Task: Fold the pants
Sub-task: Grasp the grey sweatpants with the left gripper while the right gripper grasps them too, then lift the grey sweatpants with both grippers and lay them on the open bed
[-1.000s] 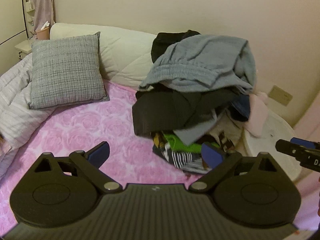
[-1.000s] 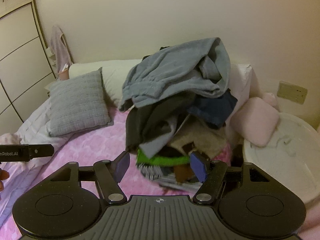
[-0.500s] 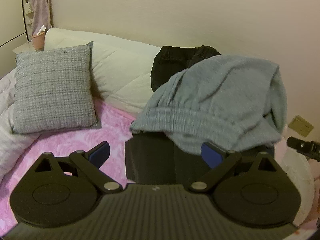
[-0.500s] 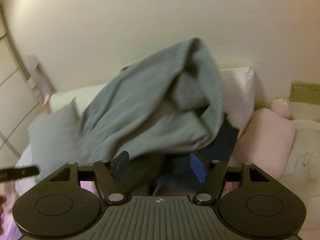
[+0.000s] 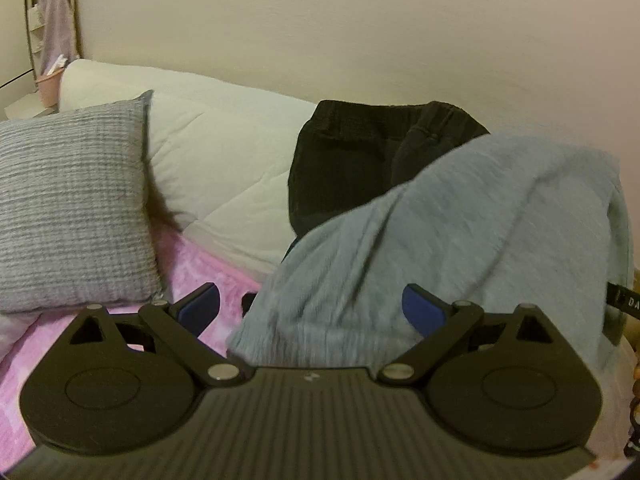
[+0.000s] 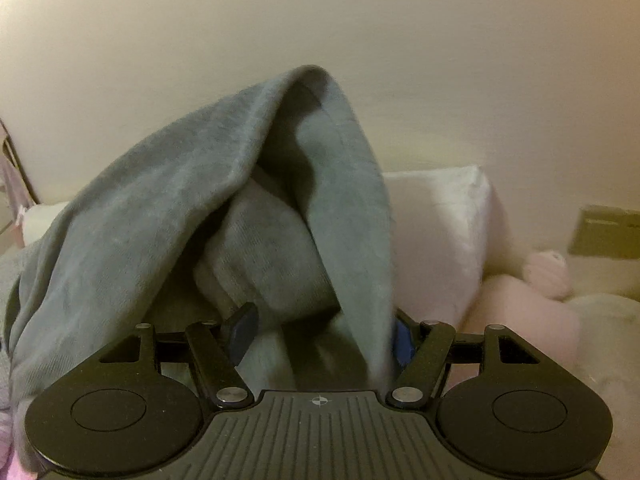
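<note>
While the grey pants lie draped on top of the clothes pile on the bed, both the left gripper and right gripper are held wide apart around their folds, so that cloth can be gripped.

Pants lie on top of a clothes heap on the bed, draped over a 2nd garment behind them. To the left in the left wrist view, a cushion leans on a long pillow set along the wall. Both grippers' jaws, left & right, reach into the pants' near edge; a soft toy sits right of the heap.
</note>
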A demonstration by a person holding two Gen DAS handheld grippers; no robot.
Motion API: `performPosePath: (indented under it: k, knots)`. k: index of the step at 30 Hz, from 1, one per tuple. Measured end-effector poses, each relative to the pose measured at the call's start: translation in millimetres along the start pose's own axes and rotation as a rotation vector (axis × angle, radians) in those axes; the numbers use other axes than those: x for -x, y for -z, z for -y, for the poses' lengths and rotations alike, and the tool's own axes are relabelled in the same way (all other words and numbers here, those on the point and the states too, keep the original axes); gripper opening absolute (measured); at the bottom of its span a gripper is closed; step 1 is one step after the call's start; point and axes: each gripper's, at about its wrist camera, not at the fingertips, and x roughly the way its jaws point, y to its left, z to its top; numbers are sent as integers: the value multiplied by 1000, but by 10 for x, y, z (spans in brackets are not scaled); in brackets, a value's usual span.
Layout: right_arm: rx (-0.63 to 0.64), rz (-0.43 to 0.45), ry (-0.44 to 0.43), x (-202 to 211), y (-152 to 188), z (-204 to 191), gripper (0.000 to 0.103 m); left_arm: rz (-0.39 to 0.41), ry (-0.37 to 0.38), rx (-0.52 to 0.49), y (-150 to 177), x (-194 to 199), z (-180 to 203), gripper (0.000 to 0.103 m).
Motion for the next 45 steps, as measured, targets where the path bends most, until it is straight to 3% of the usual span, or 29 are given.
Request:
performPosePath:
  k: [2,3,4,5,6,8,9,11,18,25,35,41,45]
  knots:
    - [18,23,-7,-64,-34,-23,64,-10,34,0,-31,-132,-15,96]
    - [30,34,-14,-69,-49,-33,58,-19,53,5,-35,-190,-20,95]
    - [51,45,-22,-70,-61,-51,24,-29,75,16,-43,-247,-31,93]
    - [81,34,-23,-81,-77,-84,1,-26,101,26,-47,-270,-48,81]
    - [112,20,-11,-77,-86,-121,1,-20,140,37,-39,-276,-69,63]
    - [155,42,-11,21,-84,-182,1,-8,168,51,-33,-265,-74,44]
    - [171,63,-10,107,-87,-217,1,7,166,35,-18,-225,-55,23]
    - [179,99,-25,288,-100,-273,1,25,153,-8,-20,-158,-40,7]
    - [189,221,-185,1044,-216,-518,1,121,146,35,44,440,-193,4]
    - [253,322,-440,1956,-170,-960,1,242,80,161,363,1536,-678,3]
    - [390,380,-866,3341,595,-2126,1,455,-146,239,1144,3725,-1494,3]
    - [368,380,-1061,4259,1098,-2628,1,516,-318,232,1612,4989,-1863,3]
    - [395,379,-1151,4852,1505,-2758,1,512,-381,198,1872,5630,-1978,2]
